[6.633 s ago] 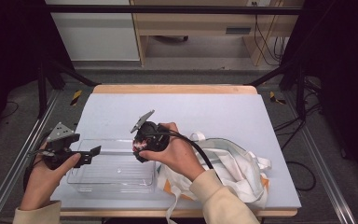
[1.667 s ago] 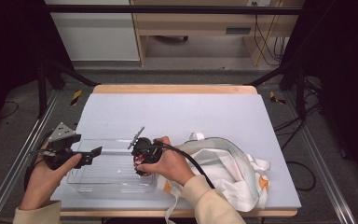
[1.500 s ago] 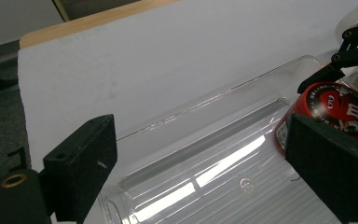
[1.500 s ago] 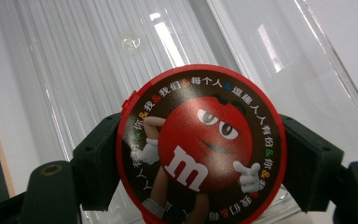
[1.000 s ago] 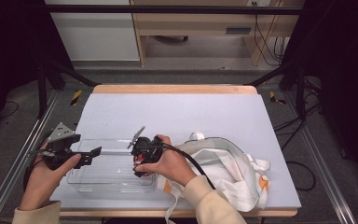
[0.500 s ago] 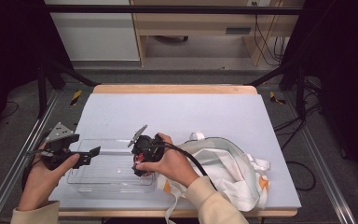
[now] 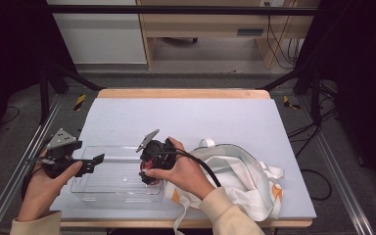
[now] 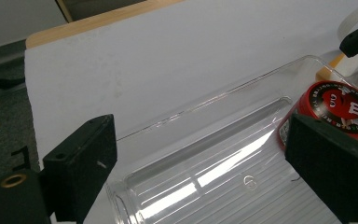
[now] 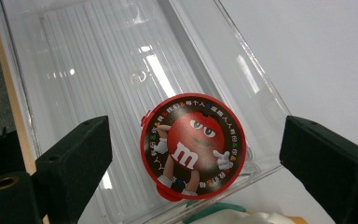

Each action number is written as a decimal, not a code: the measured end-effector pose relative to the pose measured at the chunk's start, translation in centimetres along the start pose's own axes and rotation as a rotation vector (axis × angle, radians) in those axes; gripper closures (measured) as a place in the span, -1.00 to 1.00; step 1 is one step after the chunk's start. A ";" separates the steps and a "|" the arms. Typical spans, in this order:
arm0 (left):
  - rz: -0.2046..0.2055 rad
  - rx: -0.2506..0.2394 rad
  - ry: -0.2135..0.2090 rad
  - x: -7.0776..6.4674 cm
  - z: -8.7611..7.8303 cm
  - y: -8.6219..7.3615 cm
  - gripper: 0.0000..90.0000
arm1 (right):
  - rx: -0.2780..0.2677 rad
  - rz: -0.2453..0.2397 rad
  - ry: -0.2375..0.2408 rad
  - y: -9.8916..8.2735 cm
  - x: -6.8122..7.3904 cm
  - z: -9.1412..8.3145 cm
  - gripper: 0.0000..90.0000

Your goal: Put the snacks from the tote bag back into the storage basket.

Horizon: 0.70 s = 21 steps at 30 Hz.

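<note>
A clear plastic tray (image 7: 112, 196) lies at the table's front left. A round red candy tin (image 9: 193, 147) with a cartoon figure on its lid lies face up on the tray floor at its right end, and also appears as the tin (image 8: 338, 109) in the left gripper view. My right gripper (image 7: 149, 166) hangs over that end of the tray. It is open (image 9: 196, 135), with a jaw on each side of the tin and neither touching it. My left gripper (image 7: 95, 160) stands open (image 8: 200, 140) over the tray's left end with nothing between its jaws.
A white cloth bag (image 7: 240, 176) with green and orange trim lies crumpled to the right of the tray, under my right forearm. The table's wooden far edge (image 7: 181, 93) borders the pale mat. The right gripper's cable (image 7: 200, 164) trails over the bag.
Since the earliest frame my right gripper has come down from the tray's far rim into its right end. Over the last second it barely shifts. The left gripper stays put.
</note>
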<state>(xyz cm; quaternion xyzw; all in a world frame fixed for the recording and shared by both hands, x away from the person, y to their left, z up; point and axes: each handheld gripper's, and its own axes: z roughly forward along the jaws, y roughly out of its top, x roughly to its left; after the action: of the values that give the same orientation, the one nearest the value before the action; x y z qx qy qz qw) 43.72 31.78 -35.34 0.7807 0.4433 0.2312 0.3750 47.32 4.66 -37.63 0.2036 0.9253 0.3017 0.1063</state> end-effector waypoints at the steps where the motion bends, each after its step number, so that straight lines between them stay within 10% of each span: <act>1: 0.000 -0.001 0.000 0.0 0.0 0.0 -0.80 | -0.002 -0.002 -0.003 0.0 0.0 -0.1 -0.79; 21: 0.011 0.009 0.000 -0.4 0.1 0.1 -0.81 | -0.095 0.051 -0.055 -0.5 -1.2 -4.1 -0.82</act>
<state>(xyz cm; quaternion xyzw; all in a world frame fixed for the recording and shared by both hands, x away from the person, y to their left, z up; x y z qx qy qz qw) 43.67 31.40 -35.39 0.7847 0.4399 0.2315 0.3703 46.87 1.63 -34.61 0.2302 0.9011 0.3423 0.1338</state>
